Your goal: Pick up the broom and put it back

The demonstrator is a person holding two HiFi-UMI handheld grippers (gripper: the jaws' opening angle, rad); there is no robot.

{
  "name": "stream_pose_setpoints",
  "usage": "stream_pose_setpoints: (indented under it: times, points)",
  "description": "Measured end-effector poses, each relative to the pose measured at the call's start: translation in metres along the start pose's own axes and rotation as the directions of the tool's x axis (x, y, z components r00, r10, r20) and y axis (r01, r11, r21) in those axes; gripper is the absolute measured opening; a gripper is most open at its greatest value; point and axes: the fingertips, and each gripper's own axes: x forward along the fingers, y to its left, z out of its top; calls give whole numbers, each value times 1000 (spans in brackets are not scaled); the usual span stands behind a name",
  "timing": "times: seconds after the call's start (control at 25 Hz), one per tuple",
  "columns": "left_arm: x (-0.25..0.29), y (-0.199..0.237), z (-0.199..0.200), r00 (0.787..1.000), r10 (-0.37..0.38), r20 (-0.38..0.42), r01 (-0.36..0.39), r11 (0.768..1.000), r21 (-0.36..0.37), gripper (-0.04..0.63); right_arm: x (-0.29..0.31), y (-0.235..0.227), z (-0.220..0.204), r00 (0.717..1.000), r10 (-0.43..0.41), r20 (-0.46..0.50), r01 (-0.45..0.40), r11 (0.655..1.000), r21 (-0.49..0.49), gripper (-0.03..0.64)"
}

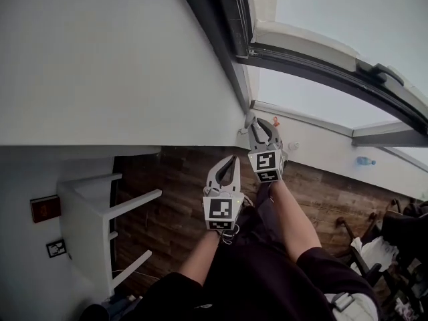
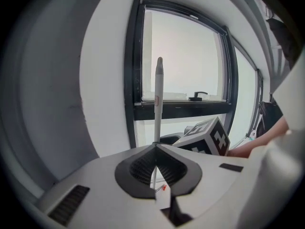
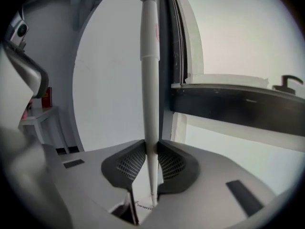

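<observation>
The broom shows only as its thin white handle (image 2: 158,92), which stands upright in front of the window in the left gripper view. My left gripper (image 2: 156,146) is shut on it low down. In the right gripper view the same handle (image 3: 149,75) rises between the dark ribbed pads (image 3: 127,165) of my right gripper (image 3: 151,147), which is shut on it. In the head view the left gripper (image 1: 232,159) is held nearer to me, and the right gripper (image 1: 255,122) is a little farther and to the right, by the wall under the window. The broom head is hidden.
A white wall (image 1: 100,59) and a dark window frame (image 1: 314,62) stand close ahead. A white shelf unit (image 1: 93,209) is at the left on the dark wood floor (image 1: 174,179). Chairs and clutter (image 1: 391,246) fill the right, and a bottle (image 1: 364,160) stands by the far wall.
</observation>
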Motion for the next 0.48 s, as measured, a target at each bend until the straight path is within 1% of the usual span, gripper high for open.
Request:
stream_pose_setpoints:
  times: [0.12,0.24,0.36,0.48]
  points:
    - [-32,3,5,999,24,46,-23,1000,-18,2,-30,12,28,999,-2,53,3,1000,-17,92]
    - [-63,9,9,996,44,77,-40,998,-41,2,-67,26,56,995,-15,95,15,1000,-1,91]
    - [-90,7,18,993,25,119,-21,999,-39,2,-107,42,75,993,-35,111,32,999,28,91]
    - [-116,2,27,984,16,180,-7,999,-48,2,-147,60,84,994,-24,106,20,999,43,91]
